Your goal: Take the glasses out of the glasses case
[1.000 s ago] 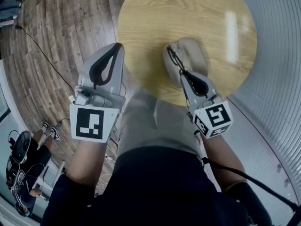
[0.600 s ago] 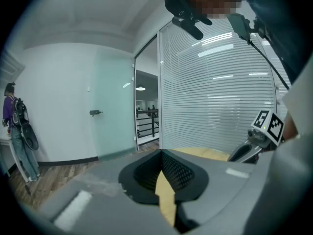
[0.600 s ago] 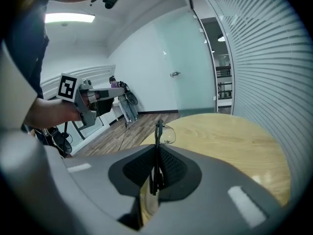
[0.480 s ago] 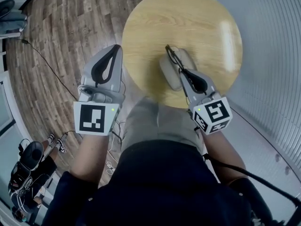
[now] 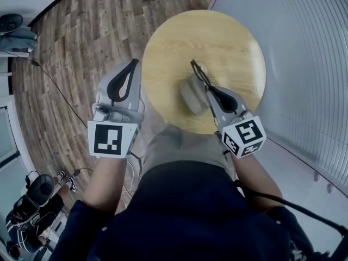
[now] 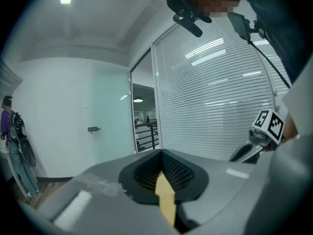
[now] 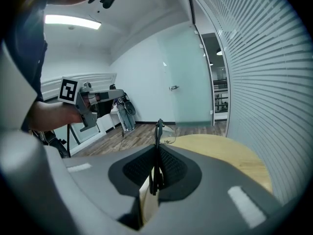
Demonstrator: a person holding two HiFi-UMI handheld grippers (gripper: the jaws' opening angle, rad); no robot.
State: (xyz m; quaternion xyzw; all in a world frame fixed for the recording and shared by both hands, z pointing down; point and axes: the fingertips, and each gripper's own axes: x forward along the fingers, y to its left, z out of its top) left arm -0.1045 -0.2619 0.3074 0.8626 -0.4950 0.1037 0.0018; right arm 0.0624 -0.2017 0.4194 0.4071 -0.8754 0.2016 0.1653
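On the round wooden table [image 5: 217, 42] lies a grey-beige glasses case [image 5: 189, 95], just under my right gripper [image 5: 209, 89]. That gripper is shut on the black-framed glasses [image 5: 199, 70], which stick out past its tips, above the case. In the right gripper view the glasses [image 7: 159, 131] stand edge-on between the jaws, with a clear lens over the table [image 7: 230, 155]. My left gripper [image 5: 132, 65] hangs left of the table over the floor. It is shut with nothing in it.
A dark cable [image 5: 60, 91] runs over the plank floor on the left, and gear sits at the lower left [image 5: 32, 200]. A blinds-covered glass wall [image 5: 304, 64] runs along the right. A person with a backpack [image 6: 10, 131] stands far off by the white wall.
Both grippers have risen, so the table and case look smaller and farther below. The glasses have gone up with the right gripper, away from the case.
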